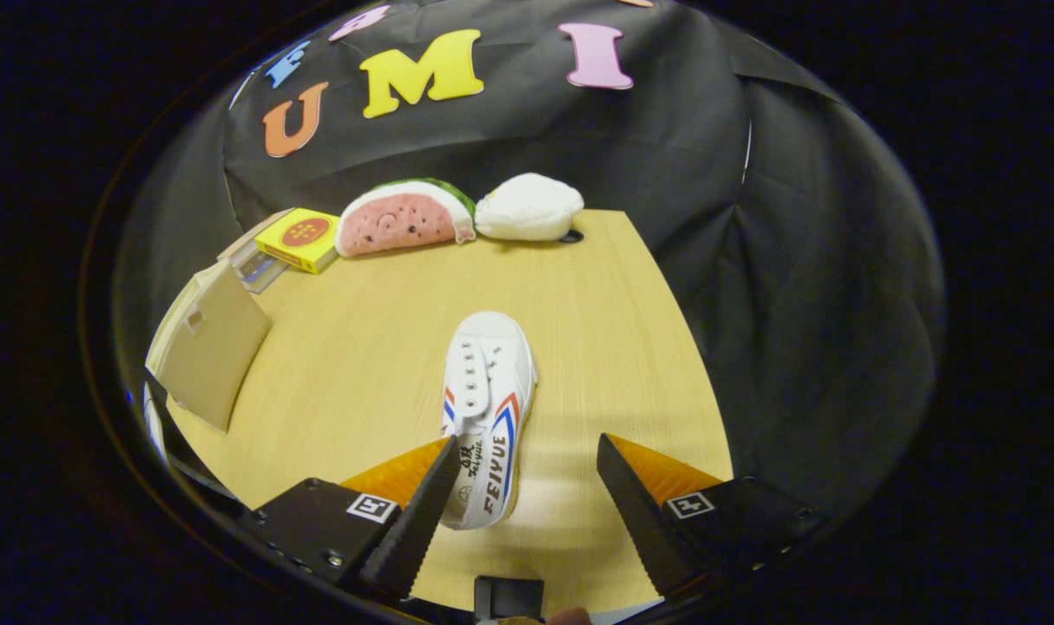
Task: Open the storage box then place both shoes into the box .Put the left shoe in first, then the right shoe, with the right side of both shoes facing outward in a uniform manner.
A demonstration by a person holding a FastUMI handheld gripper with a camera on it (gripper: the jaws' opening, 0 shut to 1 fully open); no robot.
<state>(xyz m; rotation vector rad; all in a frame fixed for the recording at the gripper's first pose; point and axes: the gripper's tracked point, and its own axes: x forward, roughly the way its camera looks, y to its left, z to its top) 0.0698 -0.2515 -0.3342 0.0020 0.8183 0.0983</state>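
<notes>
A white canvas shoe (485,408) with red and blue side stripes lies on the wooden table (605,347), toe pointing away from me. Its heel reaches in between my fingers, close to the left finger (418,512). My gripper (527,460) is open, its fingers wide apart and pressing on nothing. The storage box (207,347) stands at the table's left side with its beige lid flap raised; I cannot see inside it.
At the table's far edge lie a yellow box (299,239), a watermelon-slice plush (401,217) and a white plush (529,207). Black cloth hangs behind and to the right of the table. Bare tabletop lies to the shoe's right.
</notes>
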